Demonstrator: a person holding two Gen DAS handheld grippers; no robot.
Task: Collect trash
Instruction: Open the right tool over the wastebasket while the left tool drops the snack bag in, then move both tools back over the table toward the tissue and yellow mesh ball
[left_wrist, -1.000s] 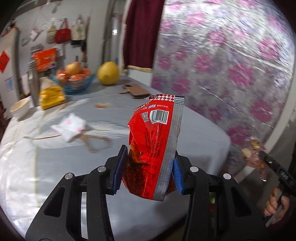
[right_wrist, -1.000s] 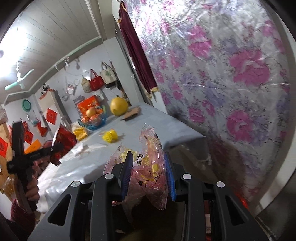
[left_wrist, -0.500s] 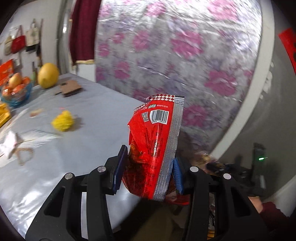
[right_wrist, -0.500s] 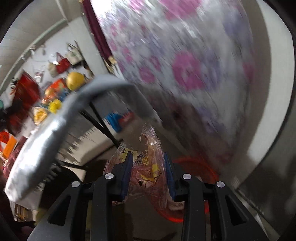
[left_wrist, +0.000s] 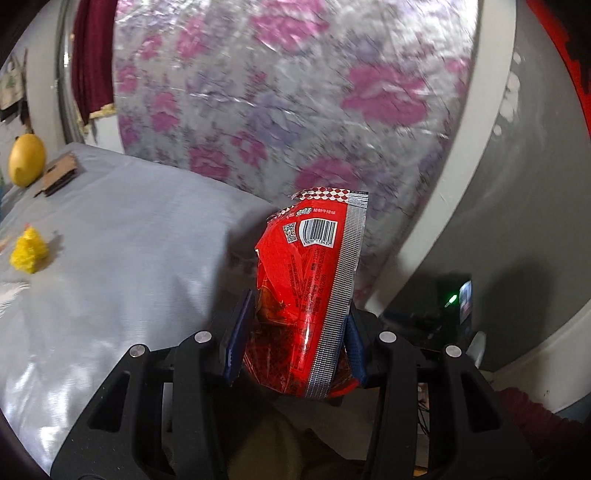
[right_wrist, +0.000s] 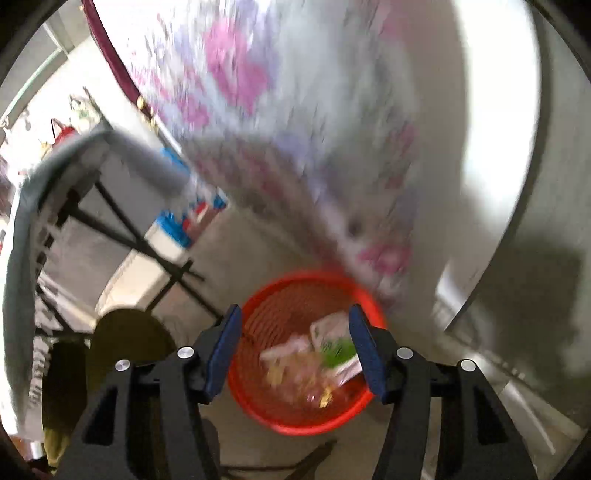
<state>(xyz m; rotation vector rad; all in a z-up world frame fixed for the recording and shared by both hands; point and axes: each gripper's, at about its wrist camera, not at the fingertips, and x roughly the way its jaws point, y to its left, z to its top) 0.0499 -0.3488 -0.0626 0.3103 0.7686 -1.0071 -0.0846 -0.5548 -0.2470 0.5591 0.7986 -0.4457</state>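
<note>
1. The clear snack bag the right gripper (right_wrist: 295, 345) held a second ago is gone from it; the jaws have just been opening, nothing between them, over the red basket (right_wrist: 258, 295).
2. The left gripper (left_wrist: 291, 339) stays clamped on the red wrapper (left_wrist: 306, 280), long axis upright, barcode end up, beside the table (left_wrist: 122, 229).
3. The basket's wrappers are blurred.

Glossy, crinkled red foil snack packet (left_wrist: 312, 291) with a ribbed silver seam. Smooth, faintly shiny grey tablecloth (left_wrist: 122, 236). Shiny, wrinkled plastic sheeting printed with pink flowers (left_wrist: 280, 96). Red plastic mesh wastebasket (right_wrist: 284, 314). Matt black plastic gripper arms.
</note>
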